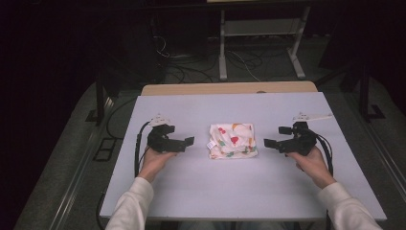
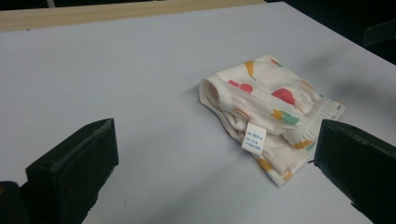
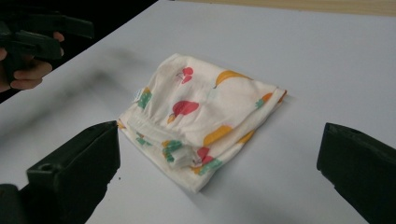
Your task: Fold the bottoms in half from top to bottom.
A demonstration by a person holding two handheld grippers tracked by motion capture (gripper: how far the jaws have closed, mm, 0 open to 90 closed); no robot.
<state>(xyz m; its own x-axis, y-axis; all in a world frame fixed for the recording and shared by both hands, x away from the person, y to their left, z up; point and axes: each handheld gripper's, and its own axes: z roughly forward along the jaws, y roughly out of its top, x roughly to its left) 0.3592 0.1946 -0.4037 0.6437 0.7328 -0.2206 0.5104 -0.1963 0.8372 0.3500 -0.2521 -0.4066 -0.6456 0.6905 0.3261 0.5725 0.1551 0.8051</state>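
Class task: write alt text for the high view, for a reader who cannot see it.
A folded cream garment with a colourful fruit print lies mid-table on a white table. A person's left gripper and right gripper rest on either side of it, jaws open and pointing inward, neither touching it.

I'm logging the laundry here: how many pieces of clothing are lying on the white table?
1: a folded cream garment with a fruit print lies mid-table, between the left gripper and right gripper. Anything folded inside it would be hidden.

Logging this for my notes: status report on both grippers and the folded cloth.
Left gripper open, right gripper open, both empty. Folded cloth flat on table between them, untouched. Nothing in the way.
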